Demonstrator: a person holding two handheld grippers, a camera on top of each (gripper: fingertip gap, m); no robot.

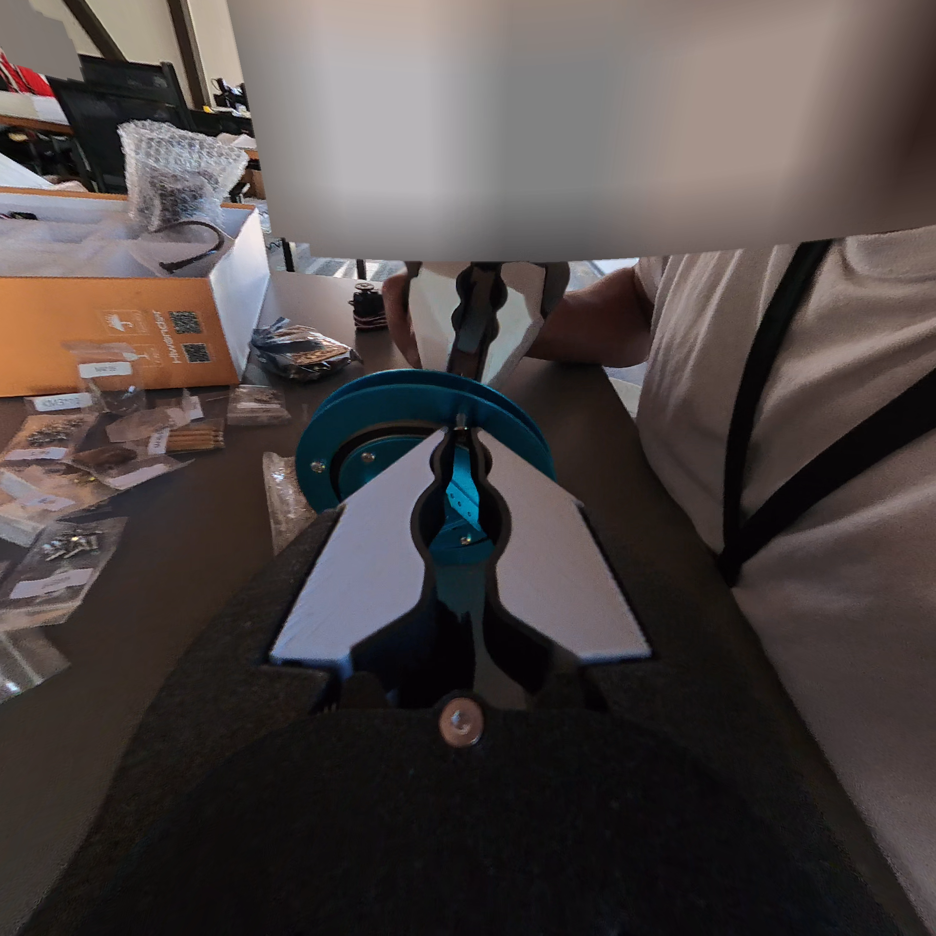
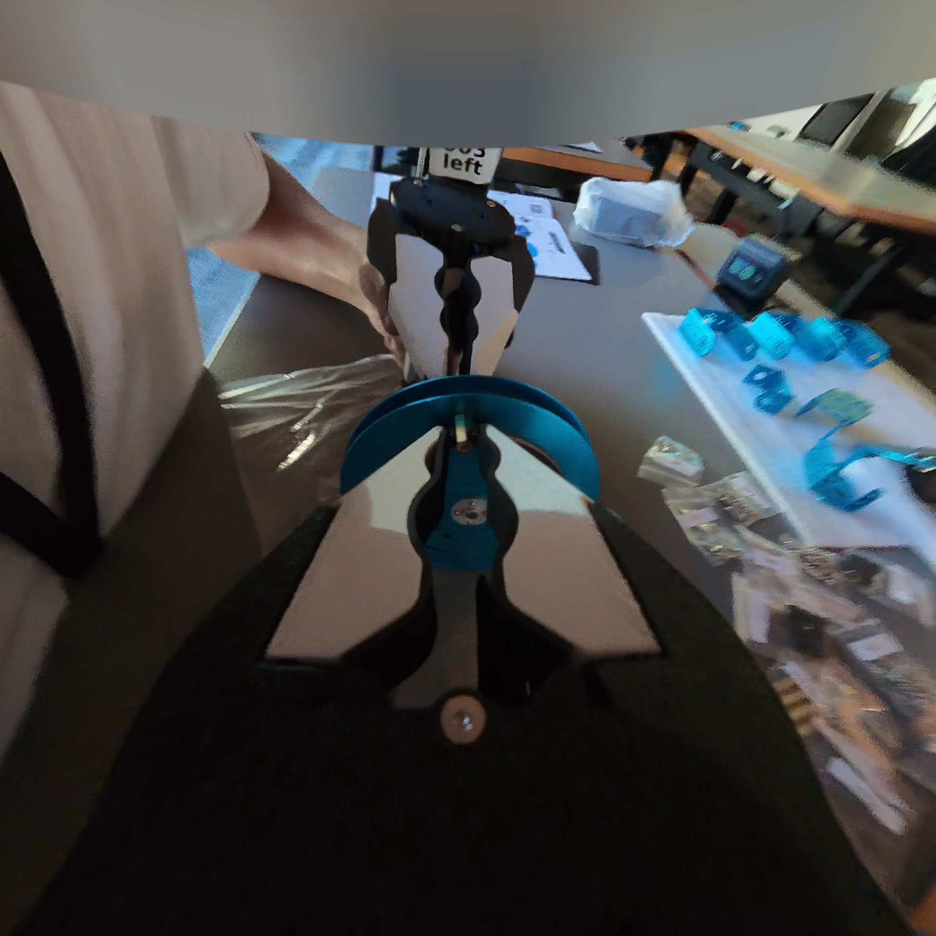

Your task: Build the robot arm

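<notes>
I see a dark matte table (image 1: 212, 511) in a workroom, with an orange-and-white carton (image 1: 121, 329) and bubble wrap (image 1: 172, 172) to one side; clear bags of small hardware (image 1: 76, 547) lie scattered near it. Between my two tools sits a blue anodised metal disc assembly (image 1: 400, 405), two round plates on a hub; my left gripper (image 1: 460, 430) is pinched on a small screw post at its rim, white wedge fingers with wavy black pads. My right gripper (image 2: 462, 430) is pinched on the same assembly from the opposite side. A white tray (image 2: 709, 385) of blurred blue brackets (image 2: 780, 339) lies beyond; a person's white shirt (image 1: 810, 405) crowds the edge.
</notes>
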